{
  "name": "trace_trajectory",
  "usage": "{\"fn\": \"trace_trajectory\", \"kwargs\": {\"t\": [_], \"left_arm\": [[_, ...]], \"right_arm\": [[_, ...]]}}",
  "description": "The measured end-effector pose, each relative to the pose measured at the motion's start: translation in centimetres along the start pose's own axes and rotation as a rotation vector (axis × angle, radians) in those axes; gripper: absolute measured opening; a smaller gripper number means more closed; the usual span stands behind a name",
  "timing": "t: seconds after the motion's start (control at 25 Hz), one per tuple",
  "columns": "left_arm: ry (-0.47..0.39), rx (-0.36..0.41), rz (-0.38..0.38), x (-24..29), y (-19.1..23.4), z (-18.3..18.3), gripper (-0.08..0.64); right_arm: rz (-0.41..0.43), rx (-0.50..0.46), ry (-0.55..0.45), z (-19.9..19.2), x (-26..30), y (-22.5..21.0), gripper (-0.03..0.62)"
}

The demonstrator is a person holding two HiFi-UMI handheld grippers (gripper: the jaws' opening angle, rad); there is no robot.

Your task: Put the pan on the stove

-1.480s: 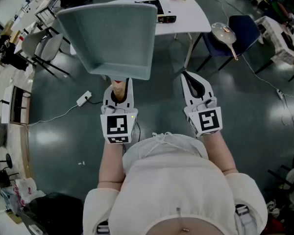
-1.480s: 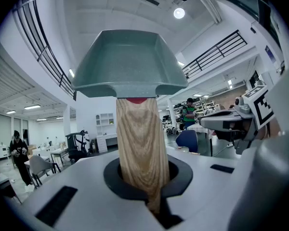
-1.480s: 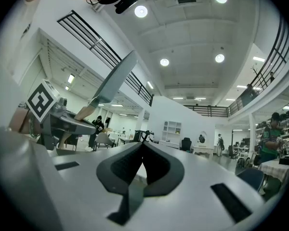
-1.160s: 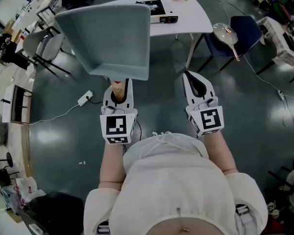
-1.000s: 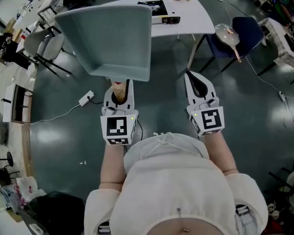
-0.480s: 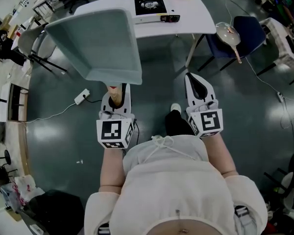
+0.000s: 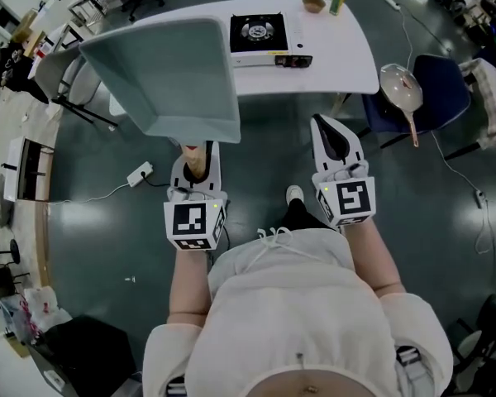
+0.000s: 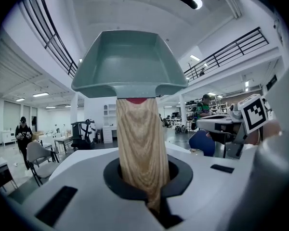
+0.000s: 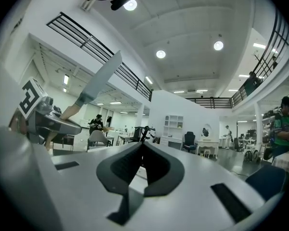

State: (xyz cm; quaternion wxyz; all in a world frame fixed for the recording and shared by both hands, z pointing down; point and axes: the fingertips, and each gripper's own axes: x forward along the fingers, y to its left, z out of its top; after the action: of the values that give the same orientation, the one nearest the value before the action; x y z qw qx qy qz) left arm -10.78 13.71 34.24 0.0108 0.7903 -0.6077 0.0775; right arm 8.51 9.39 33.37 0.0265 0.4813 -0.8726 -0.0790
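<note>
Nearer now in the head view, the stove [image 7: 258,33] sits on the far tabletop [image 7: 339,48], beyond the raised pan [image 7: 169,77]. Left gripper view: left tongs [image 8: 142,170] clamp the pan's wooden handle [image 8: 137,129]. Right gripper view: right tongs [image 9: 140,147] pressed together, empty.

Held level and side by side, the left gripper [image 7: 197,149] has its jaws clamped on the pan handle [image 8: 137,143]; the right gripper [image 7: 322,124] is empty, jaws together.
</note>
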Motion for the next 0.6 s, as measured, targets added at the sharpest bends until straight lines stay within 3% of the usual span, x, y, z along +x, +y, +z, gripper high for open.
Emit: {"fn": "trace_trajectory", "kwargs": {"t": [0.28, 0.6], "left_arm": [[0.034, -0.006, 0.047, 12.3, -1.0, 1.7, 0.021], [0.107, 0.005, 0.090, 21.7, -1.8, 0.8, 0.021]], "right_arm": [[0.068, 0.008, 0.006, -1.7, 8.6, -9.4, 0.005], [0.158, 0.024, 0.036, -4.9, 15.7, -15.0, 0.005]]}}
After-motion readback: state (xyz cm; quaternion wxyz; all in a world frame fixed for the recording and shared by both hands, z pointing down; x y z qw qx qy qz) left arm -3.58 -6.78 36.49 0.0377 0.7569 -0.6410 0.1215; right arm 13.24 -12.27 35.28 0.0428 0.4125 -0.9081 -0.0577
